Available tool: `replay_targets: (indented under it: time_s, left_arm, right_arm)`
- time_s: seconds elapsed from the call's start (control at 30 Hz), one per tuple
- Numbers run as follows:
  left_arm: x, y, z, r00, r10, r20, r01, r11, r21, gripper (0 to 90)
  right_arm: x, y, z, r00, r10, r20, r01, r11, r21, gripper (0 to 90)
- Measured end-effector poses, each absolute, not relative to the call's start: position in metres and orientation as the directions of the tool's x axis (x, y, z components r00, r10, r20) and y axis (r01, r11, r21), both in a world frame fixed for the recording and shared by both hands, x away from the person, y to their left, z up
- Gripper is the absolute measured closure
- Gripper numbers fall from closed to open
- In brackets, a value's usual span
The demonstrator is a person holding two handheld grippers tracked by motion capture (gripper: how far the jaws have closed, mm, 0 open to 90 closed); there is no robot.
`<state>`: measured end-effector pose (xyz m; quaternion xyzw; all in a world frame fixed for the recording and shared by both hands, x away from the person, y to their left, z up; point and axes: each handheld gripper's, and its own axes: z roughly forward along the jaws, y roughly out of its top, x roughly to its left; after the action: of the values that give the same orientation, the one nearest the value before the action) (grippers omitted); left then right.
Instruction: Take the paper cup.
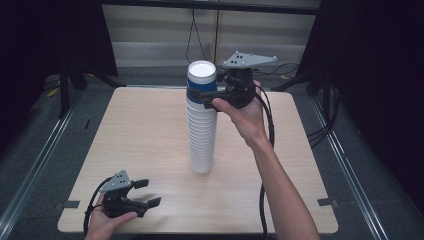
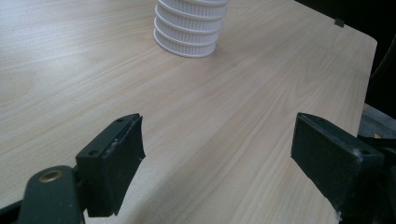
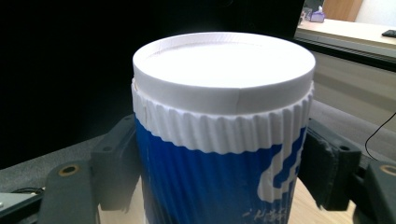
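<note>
Your right gripper (image 1: 206,95) has its jaws pressed on the blue cup (image 3: 219,182) capping the white stack (image 1: 202,137) at table centre. Lift crooked and the tower tips toward 9 o'clock. Your left gripper (image 1: 148,192), wide open and empty, sits at 7 o'clock.

Right gripper (image 1: 202,94) raised; left gripper (image 1: 148,193) low

You see ribbed, matt paper on the blue-and-white cup (image 3: 219,158) and the white stack (image 1: 202,135), standing on a smooth, pale wood-grain tabletop (image 1: 135,135).
</note>
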<state>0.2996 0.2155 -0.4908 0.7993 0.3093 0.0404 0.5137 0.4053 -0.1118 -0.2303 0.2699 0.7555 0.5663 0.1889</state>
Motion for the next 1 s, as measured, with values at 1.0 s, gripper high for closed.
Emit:
replay_targets:
  time_s: [1.0]
  left_arm:
    - [0.300, 0.217, -0.491, 0.802, 0.539, -0.257, 0.455, -0.274, 0.847, 16.9]
  right_arm:
    - [0.399, -0.116, -0.210, -0.775, 0.631, 0.033, 0.089, 0.057, 0.994, 24.9]
